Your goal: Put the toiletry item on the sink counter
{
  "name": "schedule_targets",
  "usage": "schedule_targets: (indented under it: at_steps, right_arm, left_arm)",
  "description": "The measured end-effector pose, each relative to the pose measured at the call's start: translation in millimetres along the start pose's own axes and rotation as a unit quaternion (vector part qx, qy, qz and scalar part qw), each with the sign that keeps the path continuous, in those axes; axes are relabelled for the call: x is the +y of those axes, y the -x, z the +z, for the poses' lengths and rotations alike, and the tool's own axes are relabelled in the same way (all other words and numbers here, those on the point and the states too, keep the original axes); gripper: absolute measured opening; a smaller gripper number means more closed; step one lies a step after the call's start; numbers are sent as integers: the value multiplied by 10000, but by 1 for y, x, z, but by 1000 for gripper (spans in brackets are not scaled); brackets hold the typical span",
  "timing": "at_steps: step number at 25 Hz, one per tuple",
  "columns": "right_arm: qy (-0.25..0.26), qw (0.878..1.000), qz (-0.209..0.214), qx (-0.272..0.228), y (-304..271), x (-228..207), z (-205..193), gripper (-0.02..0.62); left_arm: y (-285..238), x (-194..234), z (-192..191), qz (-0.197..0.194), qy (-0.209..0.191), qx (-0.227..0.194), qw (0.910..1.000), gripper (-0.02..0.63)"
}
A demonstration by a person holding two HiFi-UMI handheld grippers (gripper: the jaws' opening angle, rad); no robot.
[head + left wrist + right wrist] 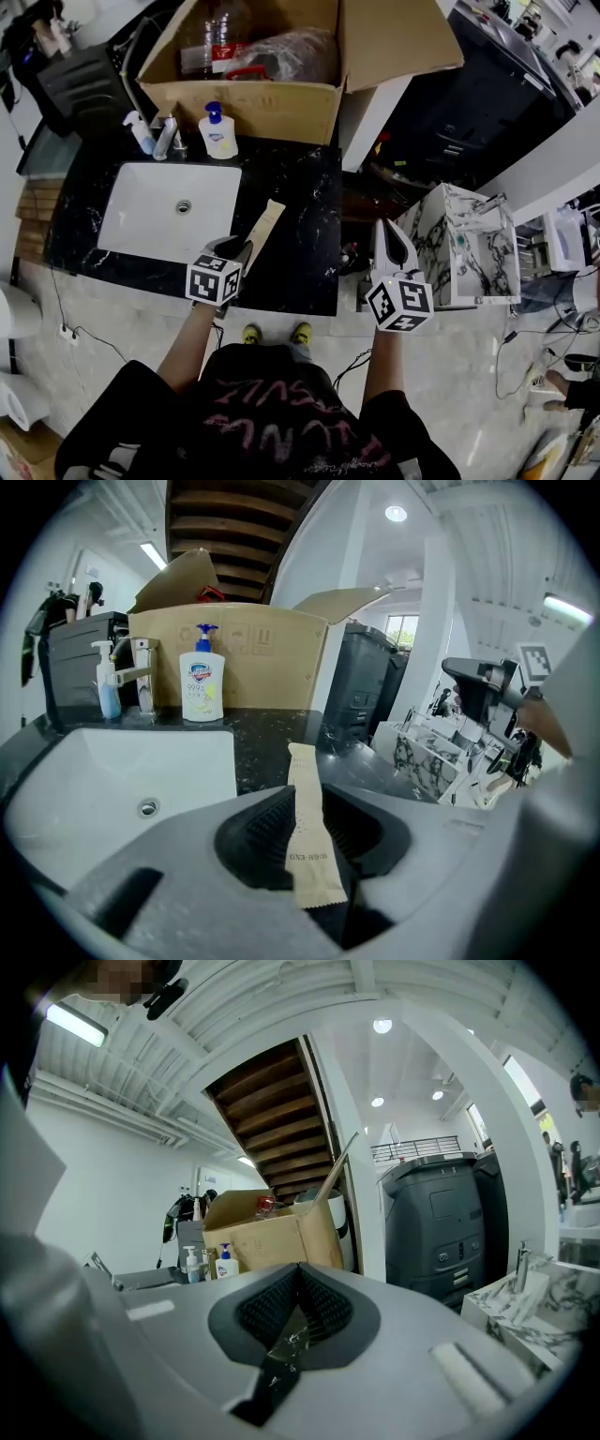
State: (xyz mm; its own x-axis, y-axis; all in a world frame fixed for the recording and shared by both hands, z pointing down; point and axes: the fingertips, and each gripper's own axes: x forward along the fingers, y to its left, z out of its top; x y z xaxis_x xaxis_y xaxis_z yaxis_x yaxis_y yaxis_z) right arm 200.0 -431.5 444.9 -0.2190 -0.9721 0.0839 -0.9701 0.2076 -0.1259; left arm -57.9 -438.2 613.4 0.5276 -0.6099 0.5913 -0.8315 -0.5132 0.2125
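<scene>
Clamping the tan toiletry packet (307, 841) by its near end, my left gripper (302, 803) hung over the dark sink counter (295, 187) at centre frame, beside the white basin (150, 220). Lowering it flat before letting go seemed wisest. My right gripper (295, 1299) sat closed, empty.

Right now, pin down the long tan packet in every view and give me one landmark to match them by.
Head view: the tan packet sticks out of the left gripper, over the black counter right of the sink.
Left gripper view: bottom centre, clamped between the jaws.
Right gripper view: not in it.
Shared landmark: the cardboard box, at the back of the counter in all three.
</scene>
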Motion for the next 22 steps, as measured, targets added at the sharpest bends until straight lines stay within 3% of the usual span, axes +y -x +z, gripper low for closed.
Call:
schedule_targets:
  at_steps: [22]
  right_arm:
    - [65,9995,98,-297,13,16,26,12]
  left_arm:
    - [56,1,77,263,-568,-925,9937,2]
